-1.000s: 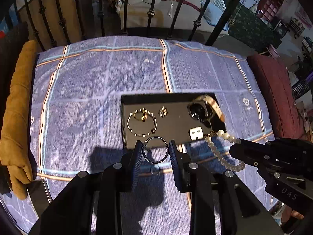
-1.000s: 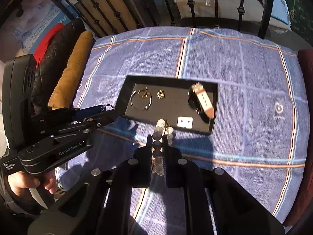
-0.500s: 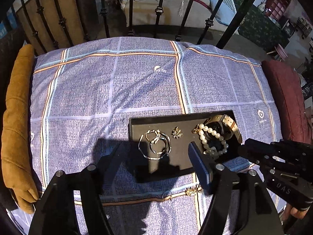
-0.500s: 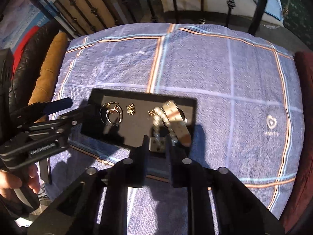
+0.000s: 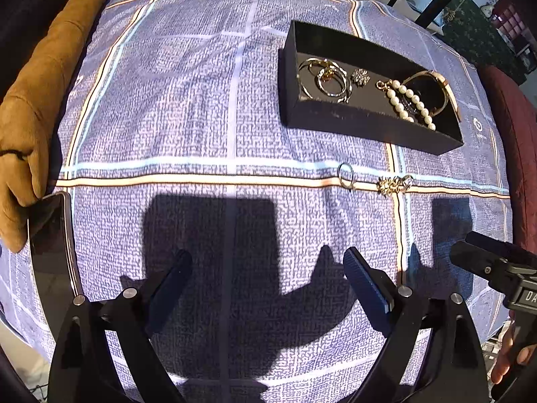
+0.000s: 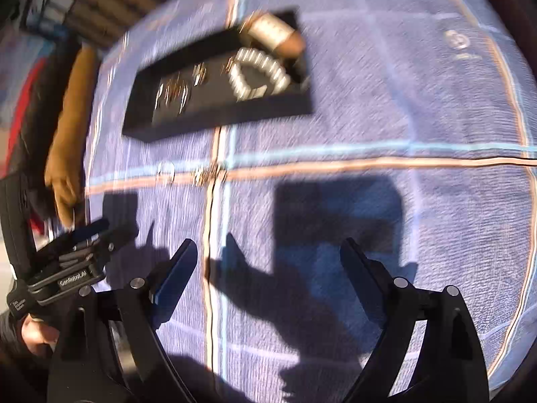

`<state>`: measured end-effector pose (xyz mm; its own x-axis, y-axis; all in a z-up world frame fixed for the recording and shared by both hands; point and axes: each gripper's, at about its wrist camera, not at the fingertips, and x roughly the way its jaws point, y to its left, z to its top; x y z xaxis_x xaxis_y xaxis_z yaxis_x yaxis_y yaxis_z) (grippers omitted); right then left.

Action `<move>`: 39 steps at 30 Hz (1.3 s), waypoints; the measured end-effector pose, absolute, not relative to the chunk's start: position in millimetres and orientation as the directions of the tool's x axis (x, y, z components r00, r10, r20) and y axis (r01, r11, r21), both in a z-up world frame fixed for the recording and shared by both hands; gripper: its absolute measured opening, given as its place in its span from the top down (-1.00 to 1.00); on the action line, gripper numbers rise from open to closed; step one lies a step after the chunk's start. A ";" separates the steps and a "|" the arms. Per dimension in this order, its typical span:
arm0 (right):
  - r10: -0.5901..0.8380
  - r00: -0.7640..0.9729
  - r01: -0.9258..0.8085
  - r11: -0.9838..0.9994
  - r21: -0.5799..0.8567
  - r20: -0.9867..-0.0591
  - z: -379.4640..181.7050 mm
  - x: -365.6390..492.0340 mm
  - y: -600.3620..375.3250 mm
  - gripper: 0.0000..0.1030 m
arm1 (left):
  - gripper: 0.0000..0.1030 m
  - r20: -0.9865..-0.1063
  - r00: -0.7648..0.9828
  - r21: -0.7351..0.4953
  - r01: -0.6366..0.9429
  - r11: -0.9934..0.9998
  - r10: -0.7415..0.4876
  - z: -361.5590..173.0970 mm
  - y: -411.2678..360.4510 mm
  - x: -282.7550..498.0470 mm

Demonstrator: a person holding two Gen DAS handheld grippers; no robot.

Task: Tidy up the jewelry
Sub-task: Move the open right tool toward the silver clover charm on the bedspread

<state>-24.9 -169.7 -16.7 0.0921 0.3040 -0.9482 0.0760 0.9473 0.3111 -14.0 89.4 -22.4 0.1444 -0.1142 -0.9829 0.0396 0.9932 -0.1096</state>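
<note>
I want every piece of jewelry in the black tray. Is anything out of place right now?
Yes. A small ring and a gold charm lie on the blue cloth, in front of the black tray, not inside it. Both tongs, left and right, are open and empty.

Cloth [image 5: 188, 107]: blue-violet weave, checked with pale blue, white and orange lines edged black. Tray [image 5: 369, 124]: black, inside and out. Hoops [image 5: 330, 77] in tray: gold. Bead string [image 5: 407, 100]: pearl white, with gold clasp. Bangle [image 5: 444, 87]: gold. Small ring [image 5: 345, 175] on cloth: silver-toned. Chain piece [image 5: 392, 184] beside it: gold. Left cushion [image 5: 37, 100]: mustard brown. Right cushion [image 5: 513, 124]: dark red. Gripper fingers [image 5: 365, 282]: black, with dark blue ribbed pads.
</note>
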 end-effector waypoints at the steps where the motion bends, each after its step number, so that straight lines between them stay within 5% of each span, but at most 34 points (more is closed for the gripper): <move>1: 0.281 0.103 0.050 0.957 0.287 -0.954 -14.6 -24.2 -163.5 -0.67 | -0.73 -0.981 0.145 -0.122 0.036 0.992 -0.126 -23.6 90.6 -16.1; 6: 0.293 0.103 -0.059 0.956 0.288 -0.951 -16.4 -8.7 -135.0 -0.67 | -0.75 -0.970 0.149 -0.194 0.015 0.981 -0.194 -21.1 100.1 -20.2; 9: 0.245 0.119 -0.159 0.961 0.226 -0.962 -12.6 -0.3 -115.5 -0.67 | -0.76 -0.983 0.145 -0.101 0.079 0.992 -0.112 -16.0 93.3 -18.2; 16: 0.236 0.144 -0.093 0.970 0.224 -0.961 -12.4 14.2 -126.4 -0.67 | -0.76 -0.977 0.192 -0.071 0.121 0.990 -0.094 -9.9 83.9 -4.2; 21: 0.246 0.163 -0.084 0.968 0.235 -0.955 -11.5 22.8 -124.3 -0.19 | -0.76 -0.979 0.182 -0.065 0.126 0.990 -0.088 -14.8 82.7 8.8; 28: 0.248 0.126 -0.071 0.968 0.241 -0.961 -25.2 33.8 -119.5 -0.05 | -0.76 -0.981 0.172 -0.065 0.141 0.988 -0.089 -20.0 73.7 21.9; 33: 0.253 0.075 -0.086 0.965 0.246 -0.965 -37.1 33.6 -114.8 0.78 | -0.76 -0.982 0.165 -0.064 0.147 0.987 -0.088 -24.8 61.7 32.6; 39: 0.273 0.082 -0.071 0.961 0.268 -0.958 -36.0 23.2 -125.7 0.88 | -0.76 -0.983 0.157 -0.070 0.134 0.989 -0.091 -31.3 64.3 28.7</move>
